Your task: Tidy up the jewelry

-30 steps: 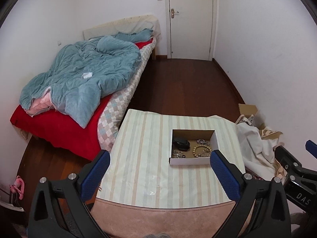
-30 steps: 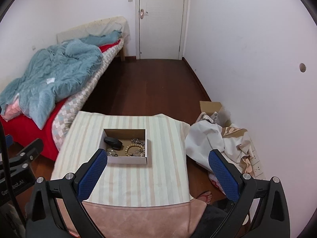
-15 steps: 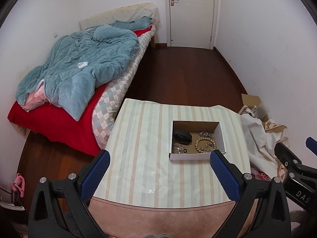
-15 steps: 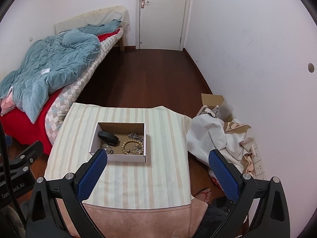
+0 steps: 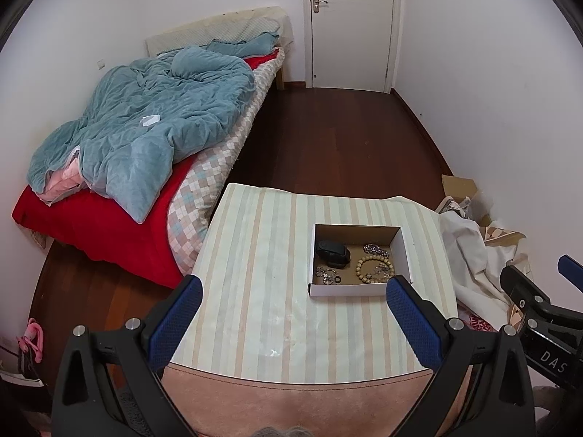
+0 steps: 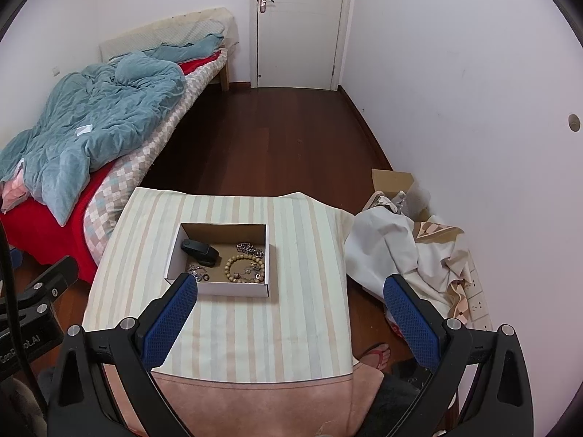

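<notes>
An open cardboard box [image 5: 405, 251] [image 6: 269, 251] sits on a table with a striped cloth [image 5: 262, 273] [image 6: 291, 313]. Inside lie a black case [image 5: 332, 251] [image 6: 200, 248], a wooden bead bracelet [image 5: 373, 267] [image 6: 243, 264], a silver chain [image 5: 377, 248] [image 6: 249, 247] and small silver pieces [image 5: 326, 275] [image 6: 196, 273]. My left gripper [image 5: 293, 322] is open and empty, held above the table's near half. My right gripper [image 6: 289, 322] is open and empty, above the near edge, right of the box.
A bed with a blue duvet [image 5: 145, 127] [image 6: 91, 120] stands left of the table. Crumpled cloth and cardboard [image 5: 473, 255] [image 6: 400, 240] lie on the floor at the right wall. A closed door [image 5: 349, 25] is at the far end. A foot in a sandal [image 6: 377, 355] is by the table.
Both grippers have moved forward and tilted down, so the table and box sit nearer and higher in view. Both stay open; nothing in the box has moved.
</notes>
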Tool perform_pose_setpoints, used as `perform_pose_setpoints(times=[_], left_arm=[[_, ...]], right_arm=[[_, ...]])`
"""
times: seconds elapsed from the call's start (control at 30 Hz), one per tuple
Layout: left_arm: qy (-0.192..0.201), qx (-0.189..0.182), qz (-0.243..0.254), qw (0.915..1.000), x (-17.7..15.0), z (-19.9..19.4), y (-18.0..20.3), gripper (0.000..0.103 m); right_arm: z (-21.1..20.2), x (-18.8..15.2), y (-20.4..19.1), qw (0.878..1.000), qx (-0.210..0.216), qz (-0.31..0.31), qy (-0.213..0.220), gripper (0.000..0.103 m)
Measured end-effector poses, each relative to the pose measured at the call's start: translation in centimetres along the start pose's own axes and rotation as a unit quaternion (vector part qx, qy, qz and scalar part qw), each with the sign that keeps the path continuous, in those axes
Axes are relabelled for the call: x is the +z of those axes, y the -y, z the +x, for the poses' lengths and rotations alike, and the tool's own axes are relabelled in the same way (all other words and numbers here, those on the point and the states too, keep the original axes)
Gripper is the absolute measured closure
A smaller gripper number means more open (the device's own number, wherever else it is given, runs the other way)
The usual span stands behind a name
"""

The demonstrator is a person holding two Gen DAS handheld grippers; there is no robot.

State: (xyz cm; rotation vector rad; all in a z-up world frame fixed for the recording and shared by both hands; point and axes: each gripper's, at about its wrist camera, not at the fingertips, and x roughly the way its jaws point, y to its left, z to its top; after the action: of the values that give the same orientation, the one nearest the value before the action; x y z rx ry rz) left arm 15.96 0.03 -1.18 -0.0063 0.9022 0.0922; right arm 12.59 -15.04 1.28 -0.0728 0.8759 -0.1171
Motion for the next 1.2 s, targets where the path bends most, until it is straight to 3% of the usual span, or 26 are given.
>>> perform_pose_setpoints(times=[0.6, 1.2], left_arm=[[-0.007, -0.023, 0.019, 0.9995, 0.09, -0.21, 0.85, 0.000], [-0.003, -0.022, 0.015, 0.9996, 0.11, -0.37, 0.64, 0.000]], right_arm=[[-0.38, -0.18, 0.12, 1.000, 0.002, 0.001, -0.003, 0.000], [-0.42, -0.15, 0.12, 1.000, 0.004, 0.001, -0.004, 0.000]])
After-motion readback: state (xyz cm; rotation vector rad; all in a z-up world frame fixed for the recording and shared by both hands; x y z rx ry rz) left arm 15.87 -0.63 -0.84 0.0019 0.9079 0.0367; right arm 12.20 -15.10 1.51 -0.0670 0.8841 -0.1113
